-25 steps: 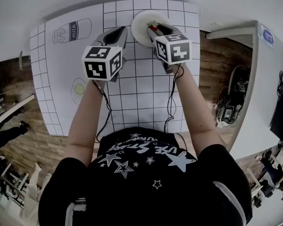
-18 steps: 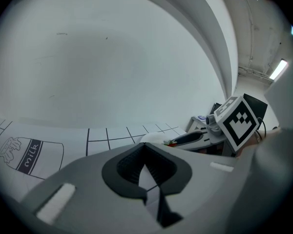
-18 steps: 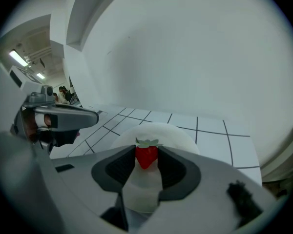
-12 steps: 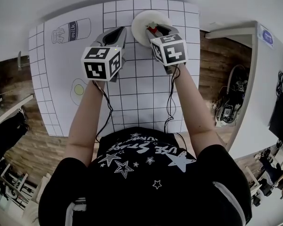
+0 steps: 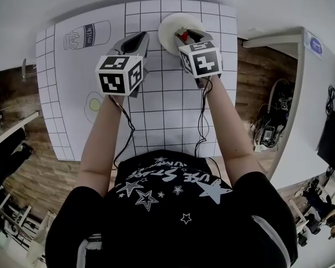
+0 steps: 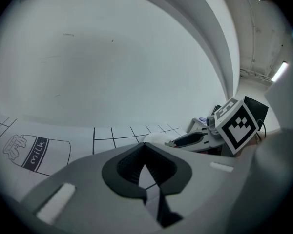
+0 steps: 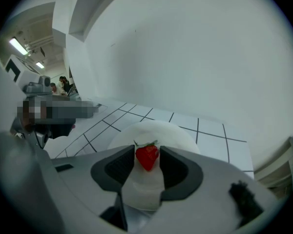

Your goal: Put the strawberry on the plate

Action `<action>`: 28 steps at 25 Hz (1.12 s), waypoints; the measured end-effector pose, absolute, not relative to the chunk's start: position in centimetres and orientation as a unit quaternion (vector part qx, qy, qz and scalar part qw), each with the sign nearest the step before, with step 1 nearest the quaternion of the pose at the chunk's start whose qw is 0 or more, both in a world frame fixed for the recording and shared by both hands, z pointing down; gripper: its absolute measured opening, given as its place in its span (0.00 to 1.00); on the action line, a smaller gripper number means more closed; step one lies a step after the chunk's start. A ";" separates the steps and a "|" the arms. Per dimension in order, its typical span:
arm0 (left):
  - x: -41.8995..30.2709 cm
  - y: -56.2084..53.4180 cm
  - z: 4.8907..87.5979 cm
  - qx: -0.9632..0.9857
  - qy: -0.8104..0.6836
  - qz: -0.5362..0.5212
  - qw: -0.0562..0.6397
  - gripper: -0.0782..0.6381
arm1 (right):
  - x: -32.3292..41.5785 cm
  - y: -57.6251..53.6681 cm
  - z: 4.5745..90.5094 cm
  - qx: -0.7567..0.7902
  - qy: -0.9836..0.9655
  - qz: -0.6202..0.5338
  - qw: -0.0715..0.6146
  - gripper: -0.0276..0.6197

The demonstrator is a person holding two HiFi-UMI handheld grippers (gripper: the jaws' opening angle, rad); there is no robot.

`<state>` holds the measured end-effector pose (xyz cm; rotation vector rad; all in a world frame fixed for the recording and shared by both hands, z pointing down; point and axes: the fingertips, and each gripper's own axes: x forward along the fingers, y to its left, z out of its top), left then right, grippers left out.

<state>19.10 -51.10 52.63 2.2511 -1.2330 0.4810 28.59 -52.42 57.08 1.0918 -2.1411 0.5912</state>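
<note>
Overhead, two low close-ups; plate [image 5: 166, 35] shared

I saw a white gridded mat [image 5: 156, 116] covering the counter. It had a milk bottle drawing [image 5: 87, 36] at far left and a fried egg drawing [image 5: 92, 106] nearer on the left. Wooden floor [image 5: 262, 71] lay to the right, with cables [image 5: 268, 130] on it beside a second white surface [image 5: 304, 94].
</note>
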 end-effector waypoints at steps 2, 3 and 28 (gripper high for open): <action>19.0 -51.0 52.4 0.833 -0.456 0.176 0.261 0.12 | 28.7 -52.3 56.9 0.418 -0.816 0.225 0.329 0.29; 19.0 -50.9 52.3 0.833 -0.456 0.174 0.260 0.12 | 28.7 -52.2 56.8 0.420 -0.816 0.224 0.329 0.29; 13.7 -43.8 45.3 0.850 -0.460 0.131 0.218 0.12 | 28.5 -46.8 47.1 0.484 -0.807 0.199 0.274 0.28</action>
